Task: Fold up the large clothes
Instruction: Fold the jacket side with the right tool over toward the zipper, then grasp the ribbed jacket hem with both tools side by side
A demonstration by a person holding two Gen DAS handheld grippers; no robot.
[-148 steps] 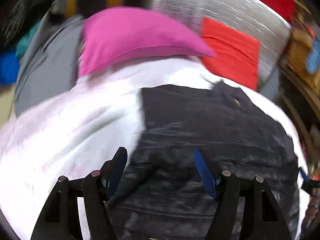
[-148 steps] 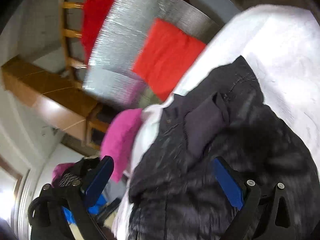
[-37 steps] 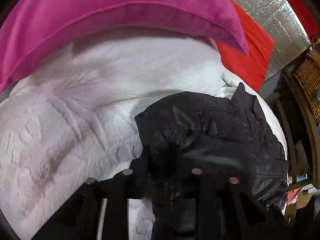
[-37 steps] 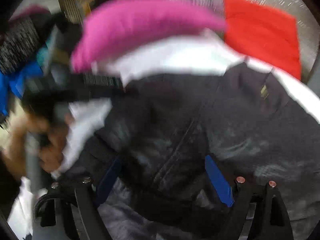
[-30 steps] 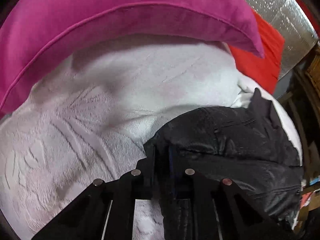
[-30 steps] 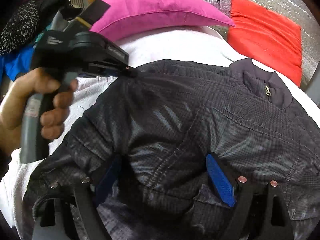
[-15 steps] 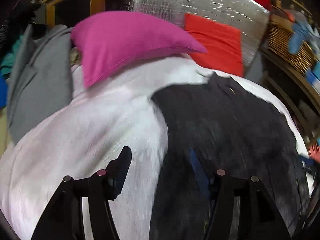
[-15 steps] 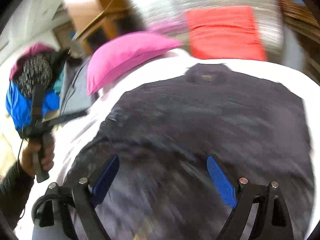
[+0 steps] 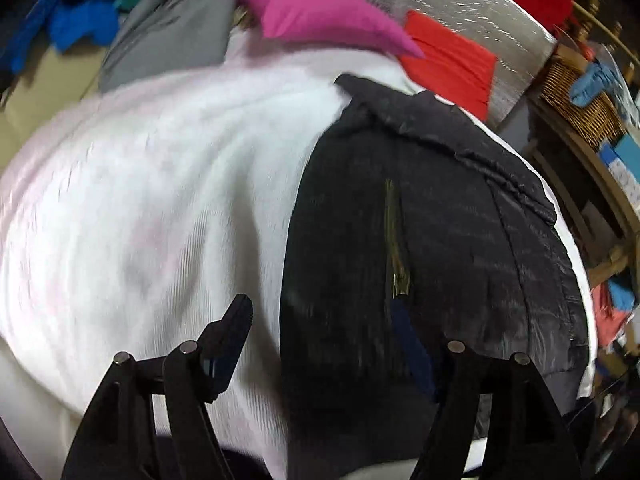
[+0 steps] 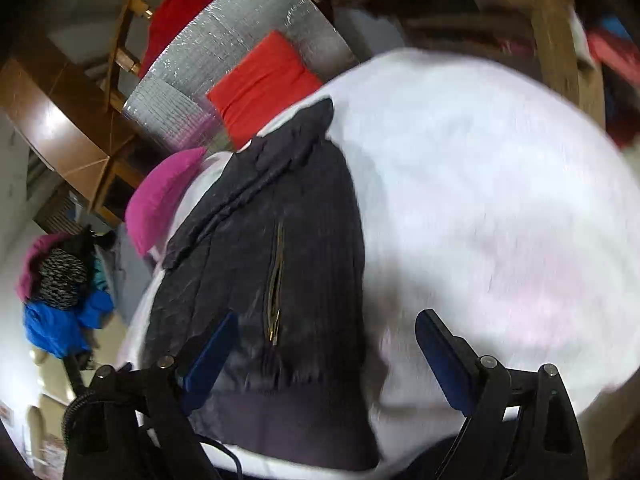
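A black zip jacket [image 9: 420,248] lies folded in half lengthwise on a white blanket [image 9: 160,200], collar toward the far end and a brass pocket zip facing up. It also shows in the right wrist view [image 10: 280,264], on the same blanket [image 10: 480,200]. My left gripper [image 9: 324,328] is open and empty above the jacket's near left edge. My right gripper [image 10: 324,340] is open and empty above the jacket's hem and right edge.
A pink pillow [image 9: 320,12] and a red cushion [image 9: 452,64] lie at the bed's far end against a silver foil panel [image 9: 460,4]. Grey cloth [image 9: 172,32] and blue clothes [image 9: 76,20] lie far left. A wicker basket [image 9: 576,92] stands on shelves right.
A second ago my left gripper was shut on the jacket's shoulder. It has let go and pulled back. The jacket now lies folded in half, narrower. Both grippers have drawn back, open.
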